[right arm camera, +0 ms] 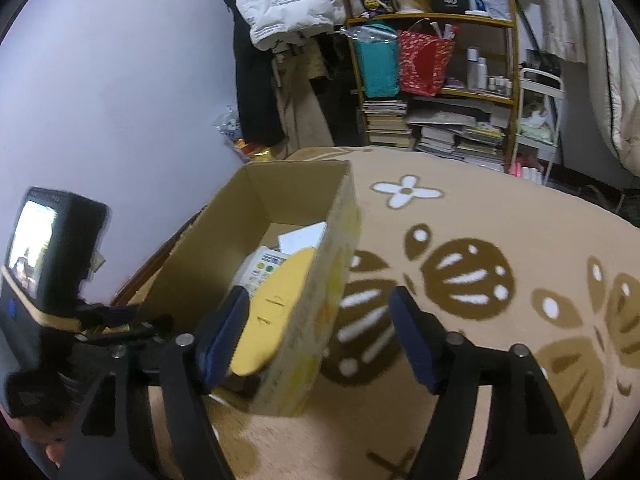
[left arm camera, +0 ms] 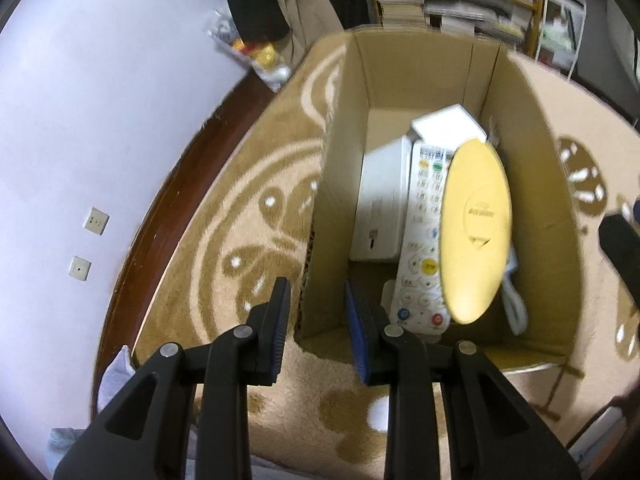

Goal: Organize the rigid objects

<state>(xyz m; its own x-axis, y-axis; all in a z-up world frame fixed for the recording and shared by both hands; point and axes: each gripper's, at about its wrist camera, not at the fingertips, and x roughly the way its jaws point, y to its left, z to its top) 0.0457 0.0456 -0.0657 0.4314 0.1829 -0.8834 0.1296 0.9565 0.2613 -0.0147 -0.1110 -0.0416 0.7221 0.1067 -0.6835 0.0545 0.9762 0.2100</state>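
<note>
Two claws spread apart and empty, left claw [left arm camera: 316,320] astride the near-left wall of cardboard box [left arm camera: 344,184], right claw [right arm camera: 320,340] astride its right wall, yellow oval lid [left arm camera: 474,232], white remote [left arm camera: 422,240], white boxes inside.

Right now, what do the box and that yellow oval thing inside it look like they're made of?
The box looks like plain brown corrugated cardboard: matte walls, fluting visible along its cut edge. The yellow oval thing seems to be moulded plastic, smooth and faintly glossy, with an embossed round logo; I can't be sure.
</note>
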